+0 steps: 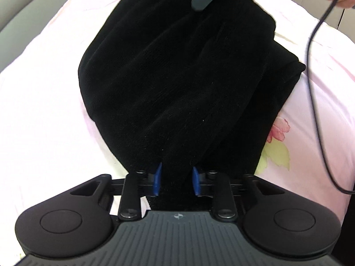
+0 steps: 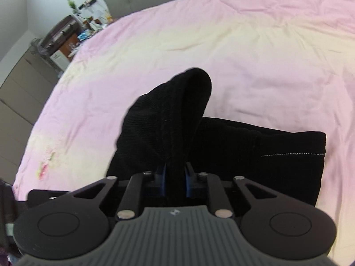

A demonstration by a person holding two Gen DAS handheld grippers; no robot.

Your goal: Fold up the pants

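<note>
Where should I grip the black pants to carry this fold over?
Grip the raised edge, as both grippers do now. The left gripper is shut on a bunched ridge of the pants, and the right gripper pinches the lifted fold. Come in low along the pink bedsheet, fingers straddling the ridge: the fabric stands up there, while the rest lies flat.

The pants (image 1: 177, 84) are black, of a finely ribbed cloth, bunched in thick folds and partly lifted off the pink sheet (image 1: 44, 99). In the right wrist view a raised fold peaks upward, while a flat part with a pale stitched line, perhaps a hem, lies on the sheet.
</note>
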